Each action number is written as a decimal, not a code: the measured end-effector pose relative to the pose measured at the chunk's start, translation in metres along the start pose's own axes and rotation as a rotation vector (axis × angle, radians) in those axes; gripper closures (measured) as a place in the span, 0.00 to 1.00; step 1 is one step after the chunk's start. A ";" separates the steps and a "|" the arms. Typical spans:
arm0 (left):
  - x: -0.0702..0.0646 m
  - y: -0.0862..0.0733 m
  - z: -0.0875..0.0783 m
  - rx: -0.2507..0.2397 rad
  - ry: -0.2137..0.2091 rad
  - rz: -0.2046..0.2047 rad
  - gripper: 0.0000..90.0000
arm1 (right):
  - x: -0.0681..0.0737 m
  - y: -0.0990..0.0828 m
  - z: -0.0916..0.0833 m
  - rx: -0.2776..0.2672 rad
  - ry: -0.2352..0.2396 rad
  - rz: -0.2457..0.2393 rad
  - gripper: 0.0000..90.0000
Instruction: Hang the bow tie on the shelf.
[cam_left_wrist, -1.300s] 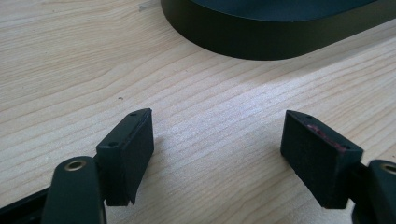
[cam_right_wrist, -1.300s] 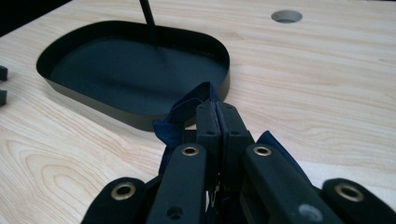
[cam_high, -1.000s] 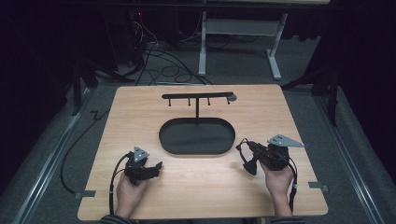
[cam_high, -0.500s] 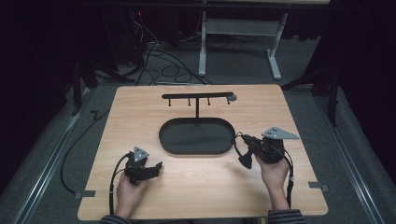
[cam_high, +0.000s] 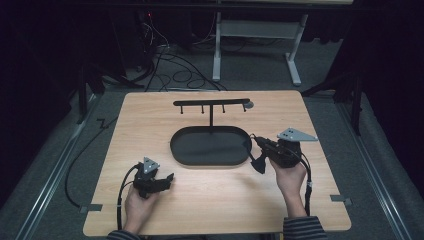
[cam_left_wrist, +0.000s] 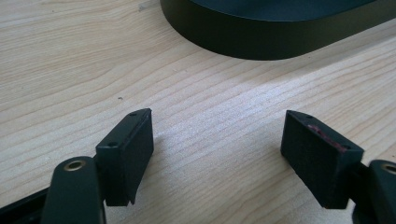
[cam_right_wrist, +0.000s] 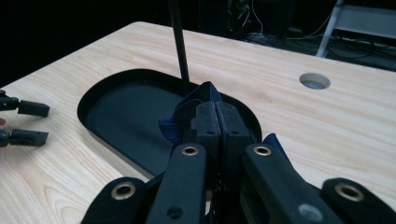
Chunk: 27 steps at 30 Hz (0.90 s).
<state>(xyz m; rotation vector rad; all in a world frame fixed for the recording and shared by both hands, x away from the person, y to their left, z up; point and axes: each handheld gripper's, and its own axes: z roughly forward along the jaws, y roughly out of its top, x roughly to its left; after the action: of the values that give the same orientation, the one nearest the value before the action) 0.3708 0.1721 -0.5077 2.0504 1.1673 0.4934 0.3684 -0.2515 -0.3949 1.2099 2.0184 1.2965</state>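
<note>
The right gripper (cam_high: 256, 150) hangs just off the right end of the black oval tray (cam_high: 179, 152), its jaws pressed together on a small piece of dark blue cloth (cam_right_wrist: 187, 112); from the right gripper view the fabric bunches out on either side of the pinched pads, a corner poking up and another flap showing lower down by the jaw arm. In the high view a dark bit dangles below the gripper, which I take to be the same cloth. The left gripper (cam_high: 167, 178) rests low on the wooden table (cam_high: 310, 200) near the front edge, jaws spread wide with nothing between them, the tray's wall just ahead of it in its own view. Behind the tray stands a thin black T-shaped rack (cam_high: 211, 104) with little pegs under its bar, and the likely aim is to get the cloth onto it or into the tray. The risk I see is the hold: only a small fold seems caught, so a quick swing could let it slip out. The slim post is also close ahead, and a hanging flap could snag it and tip the rack.
</note>
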 end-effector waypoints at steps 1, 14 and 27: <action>0.000 0.000 0.000 0.000 0.000 0.000 0.29 | 0.000 0.001 0.000 -0.004 0.002 0.002 1.00; 0.000 0.000 0.000 0.000 0.000 0.000 0.29 | 0.000 0.018 0.006 -0.024 0.006 -0.004 1.00; 0.000 0.000 0.000 0.000 -0.001 0.000 0.29 | -0.001 0.038 0.013 -0.051 0.013 -0.017 1.00</action>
<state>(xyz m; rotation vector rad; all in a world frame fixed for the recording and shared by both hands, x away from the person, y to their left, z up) 0.3708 0.1721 -0.5077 2.0507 1.1667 0.4924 0.3949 -0.2396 -0.3671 1.1615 1.9879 1.3421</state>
